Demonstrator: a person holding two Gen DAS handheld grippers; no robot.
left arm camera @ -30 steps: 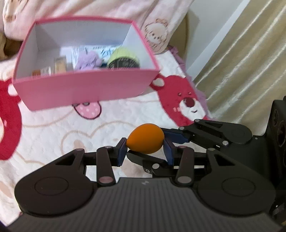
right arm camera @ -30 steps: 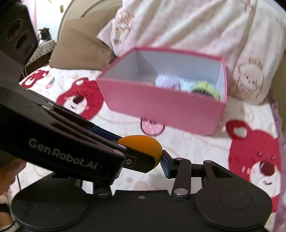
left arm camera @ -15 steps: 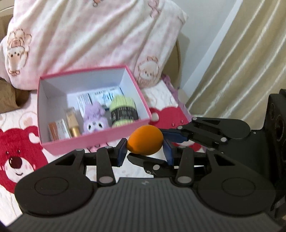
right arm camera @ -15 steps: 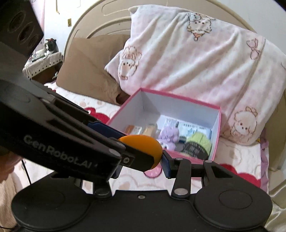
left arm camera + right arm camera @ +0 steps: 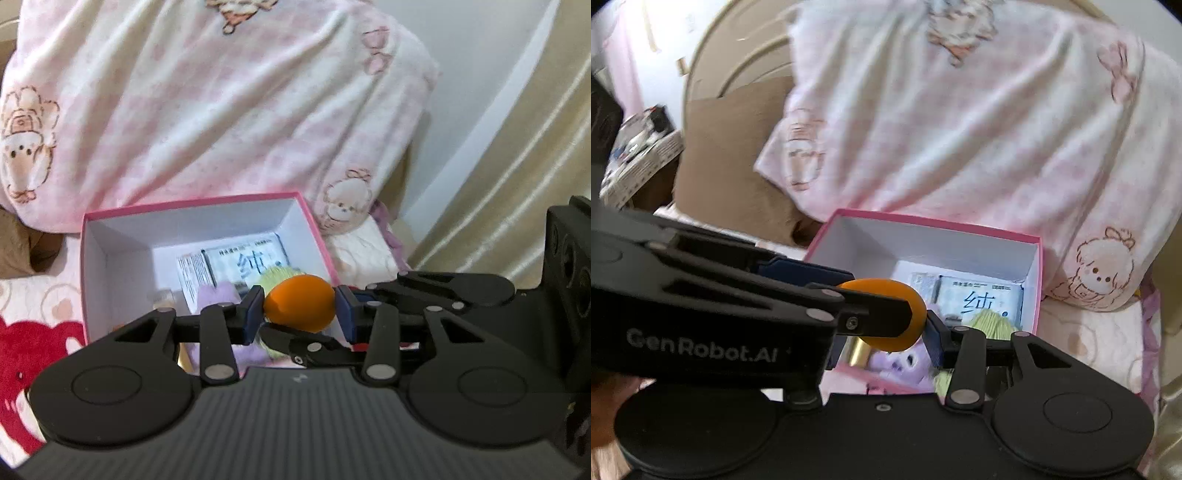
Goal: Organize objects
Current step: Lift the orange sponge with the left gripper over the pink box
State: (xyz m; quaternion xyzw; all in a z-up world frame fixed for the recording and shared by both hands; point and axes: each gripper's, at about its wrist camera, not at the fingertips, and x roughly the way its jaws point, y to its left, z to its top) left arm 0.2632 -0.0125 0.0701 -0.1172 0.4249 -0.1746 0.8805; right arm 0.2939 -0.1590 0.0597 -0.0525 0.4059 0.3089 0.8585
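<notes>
Orange egg-shaped sponge held by both tools above the pink box.

Left wrist view: the left tool point(image 5: 300, 309) pinches the orange sponge point(image 5: 300, 303) over the pink box point(image 5: 310, 218) on the bed.
Right wrist view: the right tool point(image 5: 882, 334) also seems closed on it, its left finger hidden.

Pink cartoon blanket point(image 5: 221, 110), brown pillow point(image 5: 735, 158), beige curtain point(image 5: 517, 166), white wall point(image 5: 476, 66)

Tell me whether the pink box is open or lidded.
Open: the pink box shows no lid, and its white interior, tissue pack and purple plush are exposed.
</notes>
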